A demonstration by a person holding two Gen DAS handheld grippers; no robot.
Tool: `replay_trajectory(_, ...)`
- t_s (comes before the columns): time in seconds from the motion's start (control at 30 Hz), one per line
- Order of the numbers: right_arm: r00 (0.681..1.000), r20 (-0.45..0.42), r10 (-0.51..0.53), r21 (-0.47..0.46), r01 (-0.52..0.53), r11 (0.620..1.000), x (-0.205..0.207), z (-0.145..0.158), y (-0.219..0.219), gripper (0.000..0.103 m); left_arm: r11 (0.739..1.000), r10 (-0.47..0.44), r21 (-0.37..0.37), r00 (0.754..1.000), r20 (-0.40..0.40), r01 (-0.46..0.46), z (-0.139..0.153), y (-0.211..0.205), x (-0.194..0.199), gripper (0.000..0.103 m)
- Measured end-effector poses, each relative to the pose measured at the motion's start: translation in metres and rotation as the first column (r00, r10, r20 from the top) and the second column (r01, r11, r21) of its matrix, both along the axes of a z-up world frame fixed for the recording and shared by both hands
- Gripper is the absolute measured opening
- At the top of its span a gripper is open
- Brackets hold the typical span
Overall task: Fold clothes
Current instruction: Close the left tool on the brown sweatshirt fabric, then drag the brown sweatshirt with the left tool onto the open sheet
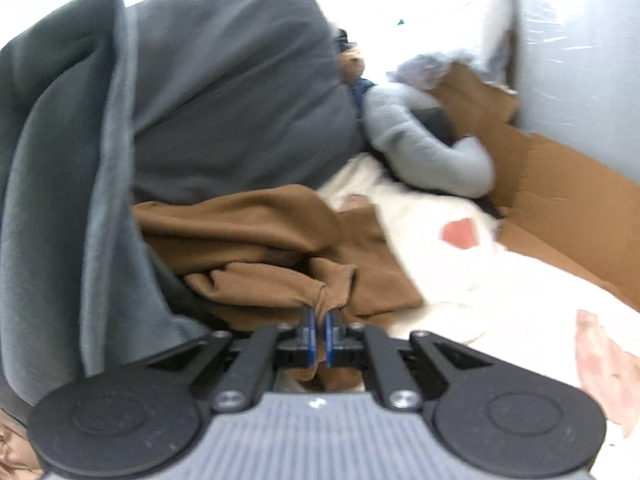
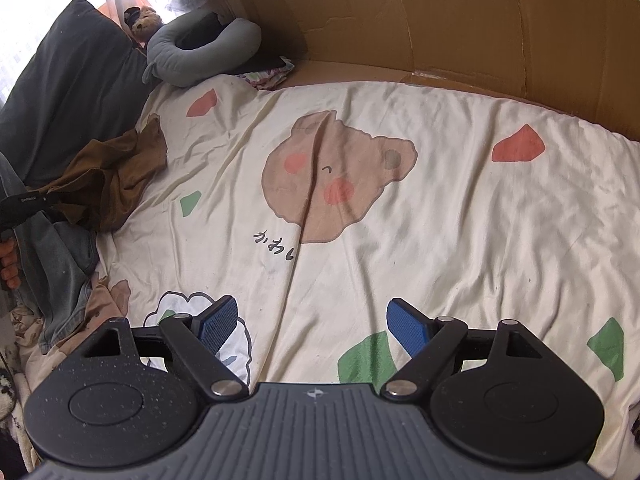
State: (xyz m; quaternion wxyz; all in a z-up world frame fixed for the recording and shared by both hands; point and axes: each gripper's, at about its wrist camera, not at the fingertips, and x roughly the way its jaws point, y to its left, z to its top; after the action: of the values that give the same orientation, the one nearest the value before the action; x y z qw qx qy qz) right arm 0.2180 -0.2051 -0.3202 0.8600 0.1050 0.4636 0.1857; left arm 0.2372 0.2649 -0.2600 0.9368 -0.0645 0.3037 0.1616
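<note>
Left hand-held gripper pinches brown garment; right hand-held gripper spread; sheet lettering illegible.

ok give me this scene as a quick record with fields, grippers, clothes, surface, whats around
left gripper: shut on a bunch of the brown garment
right gripper: open, empty, over the sheet
brown garment: crumpled at the sheet's left edge, beside the dark pillow
jeans: heaped nearer than the brown garment
sheet: cream, bear print, creased
behind: grey neck pillow, cardboard
folding: not begun
</note>
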Motion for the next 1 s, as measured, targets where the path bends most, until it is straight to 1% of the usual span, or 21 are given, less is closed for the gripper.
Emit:
replay_trajectory(0.23, 1.0, -0.003, 0.003, 0.022, -0.003, 1.0, 0.0, 0.001, 0.002, 0.086, 0.993, -0.101, -0.064, 0.995, 0.008, 0.102, 0.003, -0.037, -0.007, 0.004)
replay_trajectory(0.37, 1.0, -0.007, 0.011, 0.038, -0.01, 0.999, -0.001, 0.002, 0.005, 0.086, 0.985, -0.135, -0.108, 0.991, -0.003, 0.134, 0.002, -0.053, -0.012, 0.004)
replay_trajectory(0.67, 0.999, -0.018, 0.028, 0.075, -0.027, 0.997, -0.004, 0.001, 0.012, 0.086, 0.963, -0.223, -0.158, 0.975, -0.006, 0.22, 0.006, -0.083, -0.022, 0.004)
replay_trajectory(0.83, 0.999, -0.017, 0.039, 0.098, -0.038, 0.994, -0.005, 0.002, 0.014, 0.086, 0.937, -0.293, -0.197, 0.956, 0.011, 0.289, 0.011, -0.104, -0.019, 0.004)
replay_trajectory(1.0, 0.999, -0.013, 0.05, 0.121, -0.048, 0.991, -0.006, 0.003, 0.017, 0.085, 0.897, -0.365, -0.255, 0.93, 0.031, 0.361, 0.014, -0.132, -0.016, 0.004)
